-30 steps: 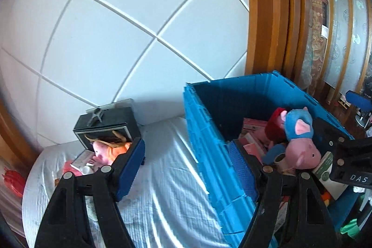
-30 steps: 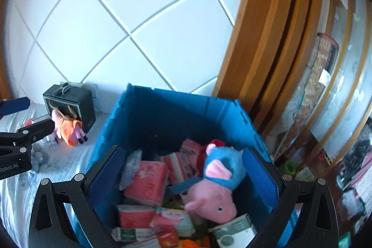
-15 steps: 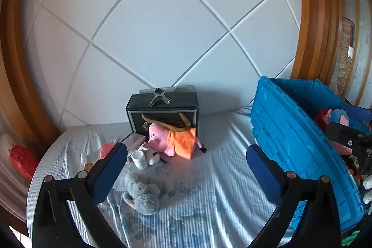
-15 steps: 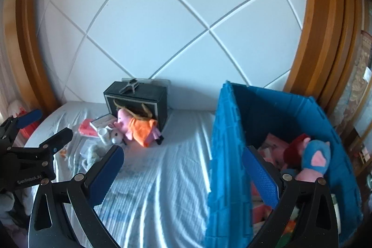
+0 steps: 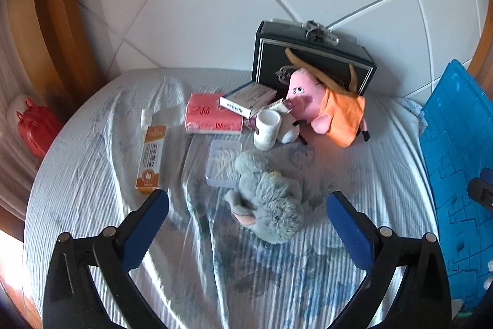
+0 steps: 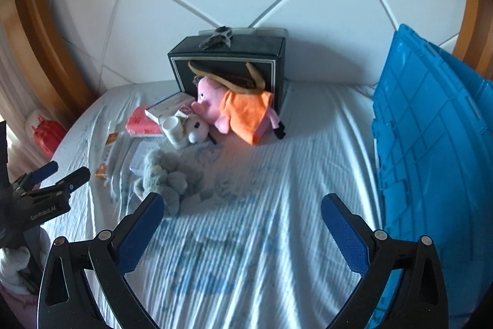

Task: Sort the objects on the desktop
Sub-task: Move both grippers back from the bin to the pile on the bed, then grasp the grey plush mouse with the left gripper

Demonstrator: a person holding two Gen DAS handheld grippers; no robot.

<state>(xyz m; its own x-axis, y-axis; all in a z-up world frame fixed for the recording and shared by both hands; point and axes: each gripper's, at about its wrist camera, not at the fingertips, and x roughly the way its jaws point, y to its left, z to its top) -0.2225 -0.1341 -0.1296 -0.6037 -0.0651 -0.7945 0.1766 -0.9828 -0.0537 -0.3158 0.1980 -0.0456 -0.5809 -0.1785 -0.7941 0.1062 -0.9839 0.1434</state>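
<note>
Grey plush toy (image 5: 268, 205), one of two soft toys, lies nearest on the white striped sheet (image 5: 92, 168), between the wide-apart, empty jaws of the left gripper (image 5: 248, 210); beyond it sit one clear box (image 5: 222, 162), one orange carton (image 5: 151, 159), one white bottle (image 5: 266, 128), one pink tissue pack (image 5: 212, 117), one pink pig doll (image 5: 326, 107) and one black case (image 5: 311, 63). Both grippers tilt down over the bed, the right gripper (image 6: 242, 213) likewise spread and holding nothing, with the blue crate (image 6: 431, 144) to its right. A second ago both pointed into that crate; they have since swung left to the loose pile.

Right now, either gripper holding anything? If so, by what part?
Nothing held. Left gripper is open above the grey plush, pads clear of it. Right gripper is open over bare bedsheet.
</note>
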